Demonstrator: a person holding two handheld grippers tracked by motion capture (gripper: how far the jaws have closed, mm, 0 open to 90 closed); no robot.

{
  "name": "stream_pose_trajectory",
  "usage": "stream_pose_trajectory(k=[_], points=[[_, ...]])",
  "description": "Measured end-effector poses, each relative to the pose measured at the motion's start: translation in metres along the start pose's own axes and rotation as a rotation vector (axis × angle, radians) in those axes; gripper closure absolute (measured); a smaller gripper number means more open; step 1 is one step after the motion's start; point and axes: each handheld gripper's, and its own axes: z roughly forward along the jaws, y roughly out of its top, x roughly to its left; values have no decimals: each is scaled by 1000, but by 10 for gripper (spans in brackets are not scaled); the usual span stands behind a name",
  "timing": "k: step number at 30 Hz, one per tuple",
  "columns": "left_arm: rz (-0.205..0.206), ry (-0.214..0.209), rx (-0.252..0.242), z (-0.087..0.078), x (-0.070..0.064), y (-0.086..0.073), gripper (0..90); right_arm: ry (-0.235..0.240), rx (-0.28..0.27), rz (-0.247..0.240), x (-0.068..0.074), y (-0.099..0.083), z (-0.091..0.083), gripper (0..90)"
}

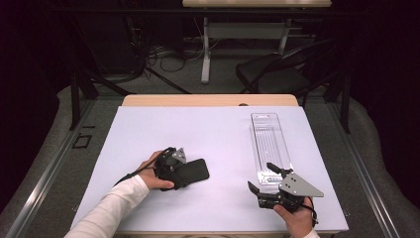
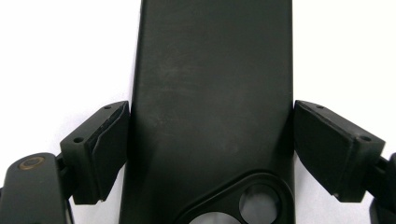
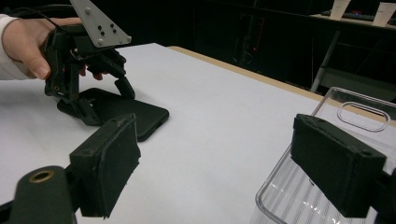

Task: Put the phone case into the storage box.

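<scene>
A black phone case [image 1: 195, 171] lies flat on the white table, left of centre. My left gripper [image 1: 173, 171] straddles its near end, and the pads [image 2: 107, 144] meet both long edges of the case [image 2: 210, 70], beside the camera cut-out. From the right gripper view, the left gripper [image 3: 107, 100] stands tilted over the case [image 3: 144, 119]. My right gripper [image 1: 258, 174] hangs open at the near end of a long clear plastic tray [image 1: 270, 144]. Nothing is between the right gripper's [image 3: 219, 163] pads, and the tray's [image 3: 355, 112] corner lies under its right jaw.
The white table top [image 1: 208, 129] has a wooden strip along its far edge. A black folding chair [image 1: 277, 74] and another table's legs stand on the floor beyond. Cables lie on the floor at the back left.
</scene>
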Motion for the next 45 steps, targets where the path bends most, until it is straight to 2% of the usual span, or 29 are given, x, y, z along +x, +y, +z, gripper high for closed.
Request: stream_pose_trajectory(k=[4,11,19,25,32,38,45], points=[[-16,-3,5,-3,1,0,145,-1,2,-1,0,0,0,143],[-94,-38,-34,-17,4,-2,144,2,4,2,1,0,1,142],[-173,-32,-82,-33,6,-3,144,6,4,1,1,0,2,142],[-206,-21,-87,-42,4,-5,144,7,8,0,1,1,3,142],[-228,-17,-93,-50,1,-7,144,10,13,-2,2,2,4,142],[-238,3,-102,-53,0,-8,144,11,14,-3,2,3,5,142],[-239,18,-115,-59,-2,-6,144,11,18,-3,1,3,4,142]])
